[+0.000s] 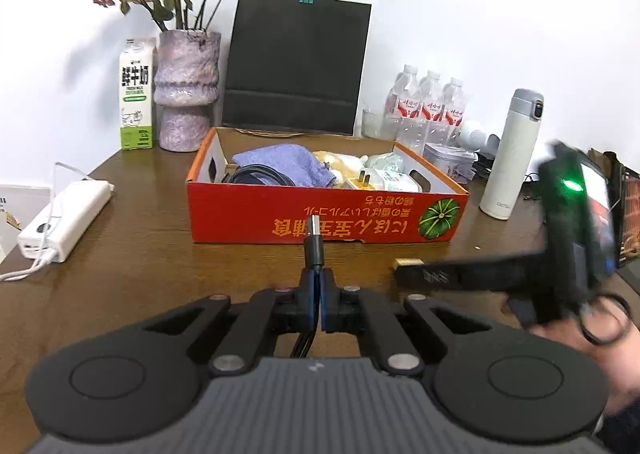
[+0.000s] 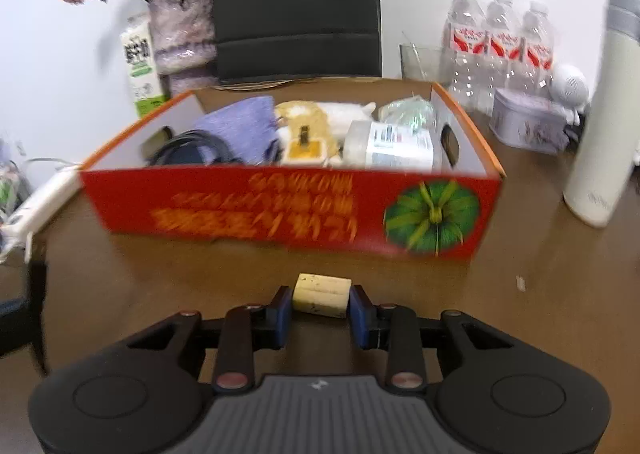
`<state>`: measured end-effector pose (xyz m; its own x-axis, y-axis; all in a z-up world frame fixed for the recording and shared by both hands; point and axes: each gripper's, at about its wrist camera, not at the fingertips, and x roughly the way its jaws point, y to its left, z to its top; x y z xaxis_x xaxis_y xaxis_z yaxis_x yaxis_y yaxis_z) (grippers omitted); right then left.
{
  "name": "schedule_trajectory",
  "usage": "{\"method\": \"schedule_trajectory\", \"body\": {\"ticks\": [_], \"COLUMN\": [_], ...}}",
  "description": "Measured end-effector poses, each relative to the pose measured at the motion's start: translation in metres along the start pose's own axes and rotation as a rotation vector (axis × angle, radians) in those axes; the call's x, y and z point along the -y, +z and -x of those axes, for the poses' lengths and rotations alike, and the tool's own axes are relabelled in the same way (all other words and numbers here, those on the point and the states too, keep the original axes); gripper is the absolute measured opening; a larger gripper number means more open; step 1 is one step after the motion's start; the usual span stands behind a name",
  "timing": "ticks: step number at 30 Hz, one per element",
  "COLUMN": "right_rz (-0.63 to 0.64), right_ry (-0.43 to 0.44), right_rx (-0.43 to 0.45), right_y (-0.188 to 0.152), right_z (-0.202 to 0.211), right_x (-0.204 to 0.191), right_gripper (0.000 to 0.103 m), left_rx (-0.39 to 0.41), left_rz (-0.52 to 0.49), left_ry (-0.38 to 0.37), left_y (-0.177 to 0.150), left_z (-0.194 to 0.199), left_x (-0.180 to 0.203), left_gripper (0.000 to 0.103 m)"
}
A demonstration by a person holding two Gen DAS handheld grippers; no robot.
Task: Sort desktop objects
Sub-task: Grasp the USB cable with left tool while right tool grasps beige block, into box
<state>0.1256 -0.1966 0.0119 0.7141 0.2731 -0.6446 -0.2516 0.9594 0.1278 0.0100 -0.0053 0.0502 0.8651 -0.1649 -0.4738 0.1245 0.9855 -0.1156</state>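
Note:
My left gripper is shut on a black USB cable; its plug stands up in front of the red cardboard box. My right gripper is shut on a pale yellow cork-like block, held above the table before the red box. The box holds a purple cloth, a black cable coil, a yellow plug adapter and white packets. The right gripper with its block also shows in the left wrist view.
A white power bank lies at the left. A milk carton, a flower vase and a black paper bag stand behind the box. Water bottles, a tin and a white thermos stand at the right.

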Motion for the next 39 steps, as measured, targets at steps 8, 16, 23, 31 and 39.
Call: {"method": "schedule_trajectory", "body": {"ticks": [8, 16, 23, 31, 39], "right_rz": [0.013, 0.004, -0.035, -0.059, -0.101], "right_ry": [0.066, 0.059, 0.066, 0.071, 0.07], "right_rx": [0.103, 0.222, 0.153, 0.138, 0.159], "right_y": [-0.029, -0.004, -0.017, -0.032, -0.028], "right_z": [0.099, 0.142, 0.115, 0.108, 0.108], "right_x": [-0.016, -0.005, 0.008, 0.018, 0.035], "right_gripper": [0.029, 0.03, 0.03, 0.03, 0.03], "left_rx": [0.103, 0.159, -0.081, -0.172, -0.003], "left_rz": [0.019, 0.035, -0.06, -0.017, 0.007], "left_ry": [-0.027, -0.032, -0.042, 0.004, 0.042], "left_y": [0.018, 0.046, 0.004, 0.002, 0.019], "left_z": [0.053, 0.054, -0.019, -0.108, -0.058], "left_x": [-0.003, -0.012, 0.001, -0.001, 0.015], "left_gripper": [0.001, 0.001, 0.06, 0.014, 0.011]}}
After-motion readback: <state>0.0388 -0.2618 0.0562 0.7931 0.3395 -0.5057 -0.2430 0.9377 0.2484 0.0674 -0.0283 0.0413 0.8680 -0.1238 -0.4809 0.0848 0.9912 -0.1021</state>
